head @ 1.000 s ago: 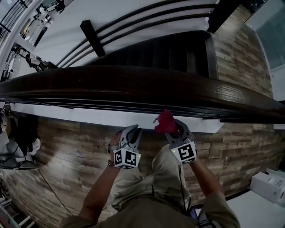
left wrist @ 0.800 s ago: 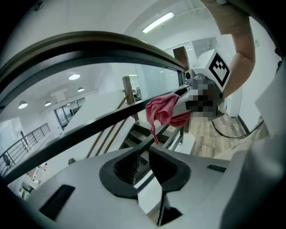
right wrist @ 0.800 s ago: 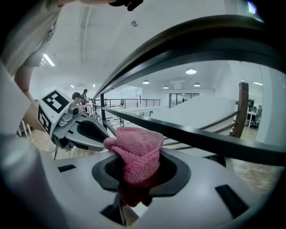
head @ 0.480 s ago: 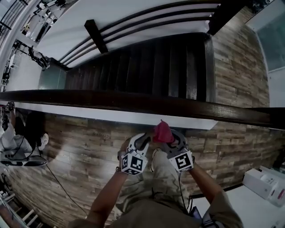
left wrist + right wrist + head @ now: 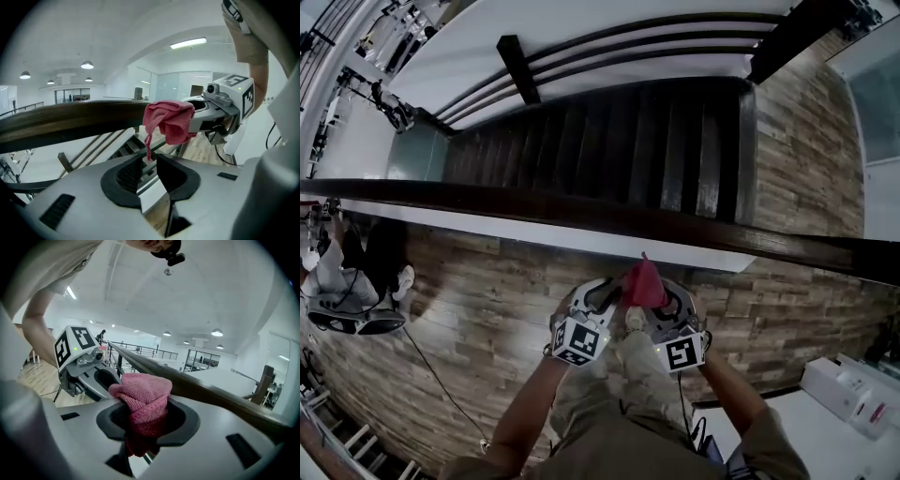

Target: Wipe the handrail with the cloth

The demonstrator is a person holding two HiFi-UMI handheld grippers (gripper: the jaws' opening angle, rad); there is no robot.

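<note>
As the head view comes up, the red cloth (image 5: 643,284) is seen on the near side of the dark handrail (image 5: 581,208), carried by the right gripper (image 5: 656,298). In the left gripper view, the left gripper (image 5: 149,161) is shown narrowly parted, nothing pinched. In the right gripper view, the cloth is clamped between the pads.
</note>
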